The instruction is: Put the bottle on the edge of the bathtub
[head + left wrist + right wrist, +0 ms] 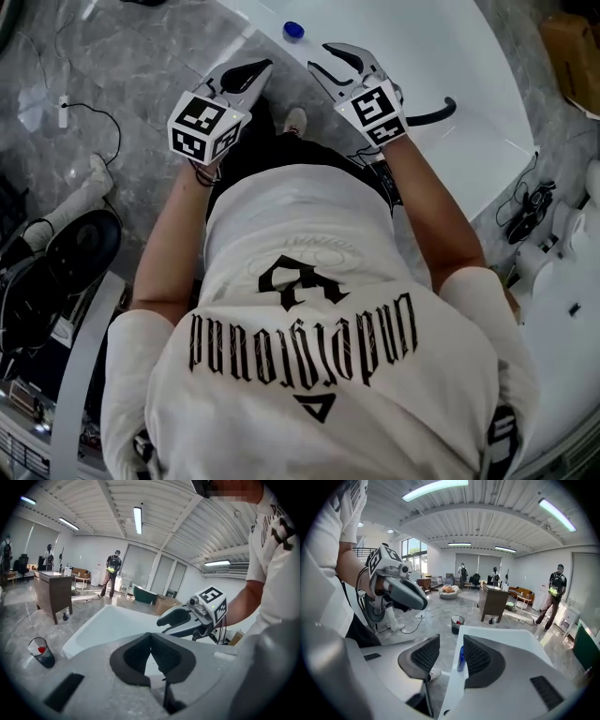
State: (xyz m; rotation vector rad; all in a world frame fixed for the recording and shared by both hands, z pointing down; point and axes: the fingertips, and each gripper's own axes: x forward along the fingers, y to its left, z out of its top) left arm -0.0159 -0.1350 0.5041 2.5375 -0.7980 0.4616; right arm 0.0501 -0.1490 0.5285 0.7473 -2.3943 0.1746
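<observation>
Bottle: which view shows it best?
Right gripper view: the bottle stands side-on on the bathtub edge, seen past the open jaws. Head view shows only its blue cap from above. Left gripper view doesn't show it.

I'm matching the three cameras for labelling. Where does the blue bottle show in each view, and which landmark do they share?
Head view: the blue bottle is at top centre, only its cap showing, on the edge of the bathtub.
Left gripper view: the bottle is not in it.
Right gripper view: just below centre, standing on the tub's rim.
Shared landmark: the white bathtub, centre-left in the left gripper view, centre-right in the right gripper view.
</observation>
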